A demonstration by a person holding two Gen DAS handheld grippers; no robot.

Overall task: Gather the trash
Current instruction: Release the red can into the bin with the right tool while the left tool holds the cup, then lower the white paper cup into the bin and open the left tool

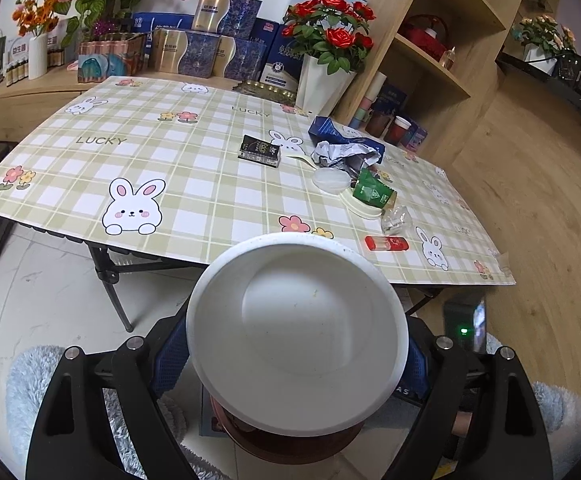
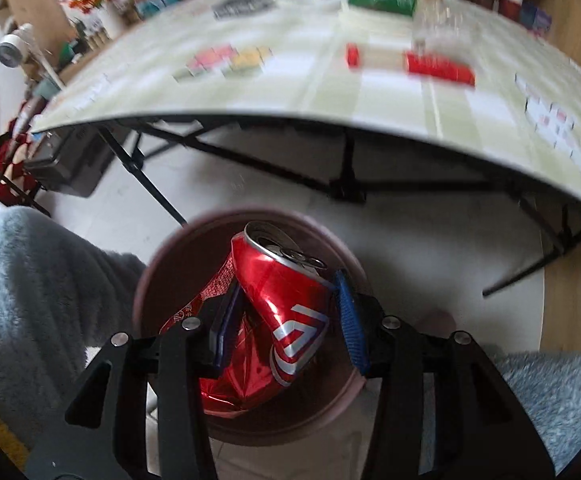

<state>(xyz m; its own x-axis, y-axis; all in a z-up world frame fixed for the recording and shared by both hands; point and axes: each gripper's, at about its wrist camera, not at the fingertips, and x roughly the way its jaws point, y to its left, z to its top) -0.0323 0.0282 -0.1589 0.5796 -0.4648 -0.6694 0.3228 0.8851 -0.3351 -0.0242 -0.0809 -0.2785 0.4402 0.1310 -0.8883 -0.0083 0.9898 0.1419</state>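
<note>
My left gripper point(image 1: 296, 352) is shut on a white paper bowl point(image 1: 296, 332), held in front of the table's near edge above a dark red bin point(image 1: 290, 446). My right gripper point(image 2: 286, 320) is shut on a crushed red soda can point(image 2: 286, 300), held over the mouth of the same pinkish-red bin point(image 2: 146, 300), where red wrapper trash point(image 2: 194, 308) lies. On the table point(image 1: 170, 200) lie a black packet point(image 1: 260, 151), crumpled paper and a blue carton point(image 1: 344, 148), a clear lid point(image 1: 330, 179), a green cup point(image 1: 372, 192), clear plastic point(image 1: 396, 220) and a red lighter-like item point(image 1: 386, 243).
Boxes, flower vases point(image 1: 322, 88) and a wooden shelf point(image 1: 430, 52) stand behind the table. Black folding table legs point(image 2: 346, 184) are right beyond the bin. Fluffy grey-blue fabric point(image 2: 30, 280) flanks both grippers. The right wrist view is motion-blurred.
</note>
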